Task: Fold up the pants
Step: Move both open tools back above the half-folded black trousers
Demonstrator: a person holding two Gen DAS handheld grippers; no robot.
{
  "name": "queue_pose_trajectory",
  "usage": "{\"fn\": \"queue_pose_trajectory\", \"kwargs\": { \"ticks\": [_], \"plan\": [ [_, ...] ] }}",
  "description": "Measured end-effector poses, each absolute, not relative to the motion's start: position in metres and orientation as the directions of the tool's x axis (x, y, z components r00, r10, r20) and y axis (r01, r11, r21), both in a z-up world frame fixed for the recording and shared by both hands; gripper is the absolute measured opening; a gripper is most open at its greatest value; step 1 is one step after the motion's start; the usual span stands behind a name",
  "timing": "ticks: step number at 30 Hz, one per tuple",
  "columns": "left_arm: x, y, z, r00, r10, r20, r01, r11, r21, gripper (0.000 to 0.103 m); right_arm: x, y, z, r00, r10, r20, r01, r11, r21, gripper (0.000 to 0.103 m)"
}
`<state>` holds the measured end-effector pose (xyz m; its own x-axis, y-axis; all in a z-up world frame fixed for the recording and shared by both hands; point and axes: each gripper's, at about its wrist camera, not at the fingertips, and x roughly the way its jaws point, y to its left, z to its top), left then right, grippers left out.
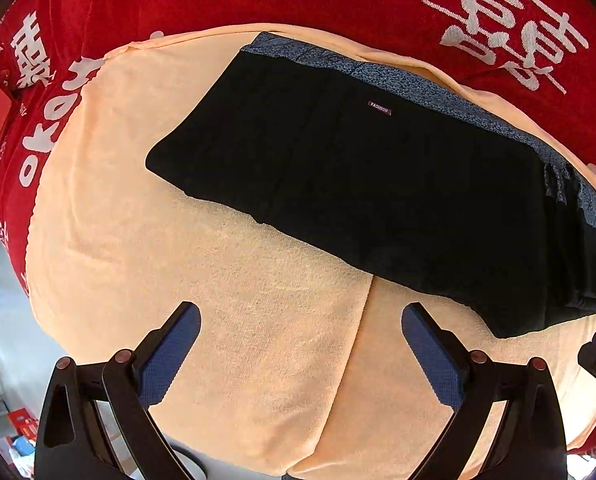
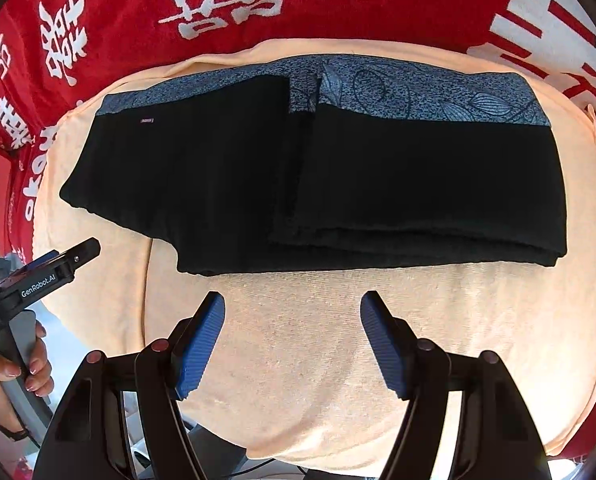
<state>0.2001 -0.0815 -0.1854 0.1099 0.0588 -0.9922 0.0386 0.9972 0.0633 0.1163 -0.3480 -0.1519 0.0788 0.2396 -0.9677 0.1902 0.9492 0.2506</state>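
Lying folded on the orange towel [image 2: 298, 360], black pants [image 2: 377, 184]; left hand-held gripper [image 1: 301, 316] and right hand-held gripper [image 2: 292, 306] both gape empty.

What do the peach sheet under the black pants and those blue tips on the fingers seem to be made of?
Peach sheet: probably terry towelling, matte, with a nubby looped surface and soft creases. Blue pads on the fingers: likely rubber or soft plastic, matte, with fine parallel ridges. Black pants: soft knit fabric, seemingly; too dark to show the weave.

Folded pants [image 2: 337, 184] on towel [image 2: 305, 360] — towel on printed cloth [image 2: 377, 0], apparently table cover.
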Motion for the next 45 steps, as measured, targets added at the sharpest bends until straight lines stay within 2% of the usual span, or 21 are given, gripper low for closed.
{"fn": "queue_pose_trajectory", "kwargs": {
  "ticks": [20, 32, 38, 42, 45],
  "plan": [
    [0.207, -0.082, -0.19, 0.102, 0.05, -0.994, 0.03, 0.998, 0.053, 0.102, 0.127, -0.354, -0.151, 0.105, 0.218, -0.97, 0.205, 0.95, 0.235, 0.074],
    [0.224, -0.048, -0.191, 0.125, -0.094, -0.988, -0.07, 0.992, -0.103, 0.102, 0.156, -0.368, -0.14, 0.174, 0.145, -0.974, 0.205, 0.962, 0.18, 0.074],
    [0.239, -0.024, -0.2, 0.129, -0.108, -0.986, -0.151, 0.98, -0.127, 0.102, 0.177, -0.374, -0.15, 0.192, 0.101, -0.976, 0.219, 0.965, 0.142, 0.076],
    [0.25, -0.016, -0.205, 0.139, -0.132, -0.982, -0.167, 0.974, -0.154, 0.102, 0.184, -0.369, -0.169, 0.169, 0.126, -0.978, 0.223, 0.961, 0.163, 0.077],
    [0.256, -0.014, -0.214, 0.126, -0.133, -0.983, -0.168, 0.974, -0.153, 0.102, 0.181, -0.36, -0.192, 0.125, 0.112, -0.986, 0.224, 0.965, 0.138, 0.081]
  ]
}}
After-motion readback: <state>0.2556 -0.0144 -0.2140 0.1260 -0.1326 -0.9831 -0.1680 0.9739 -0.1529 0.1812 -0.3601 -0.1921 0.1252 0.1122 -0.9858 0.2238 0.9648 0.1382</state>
